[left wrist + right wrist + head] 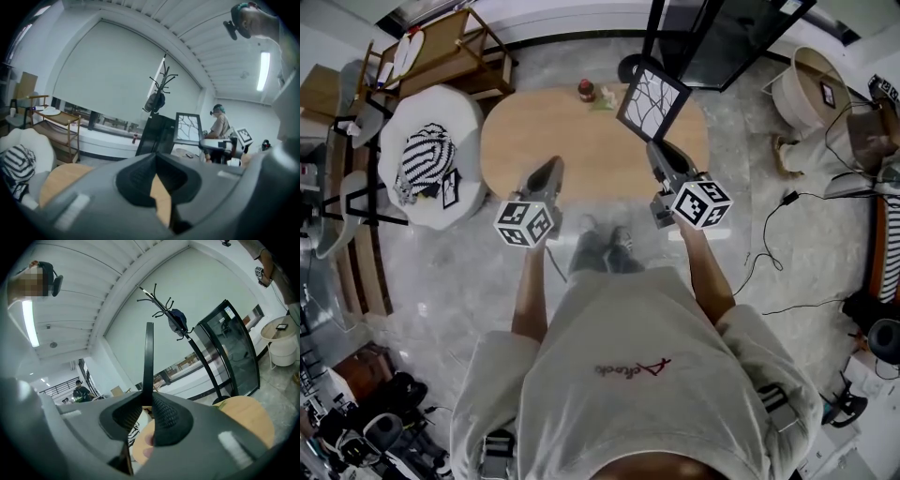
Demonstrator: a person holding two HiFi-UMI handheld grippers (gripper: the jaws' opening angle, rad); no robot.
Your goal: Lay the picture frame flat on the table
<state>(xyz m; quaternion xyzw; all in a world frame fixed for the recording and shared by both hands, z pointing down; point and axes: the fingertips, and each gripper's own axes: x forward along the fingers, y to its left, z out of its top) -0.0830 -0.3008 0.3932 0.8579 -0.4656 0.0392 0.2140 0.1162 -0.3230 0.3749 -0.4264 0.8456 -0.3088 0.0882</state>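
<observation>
Item: picture frame (652,98), held above the far right end of the table (572,141), not touching it. Your right gripper (657,148) is clamped on its lower edge. Your left gripper (551,166) has its jaws together, with nothing between them. The frame stands upright, face tilted toward you; it looks near-square, so the long axis is unclear. Step, as judged: placing. Next: tip it flat and set it down gently.

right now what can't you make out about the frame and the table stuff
- Picture frame: right gripper view shows only its thin edge; the back is unseen in every view.
- Frame's lower corner: head view, covered by the right gripper, so contact with the table is unclear.
- Small red item at the table's far edge: too small in the head view to identify.
</observation>
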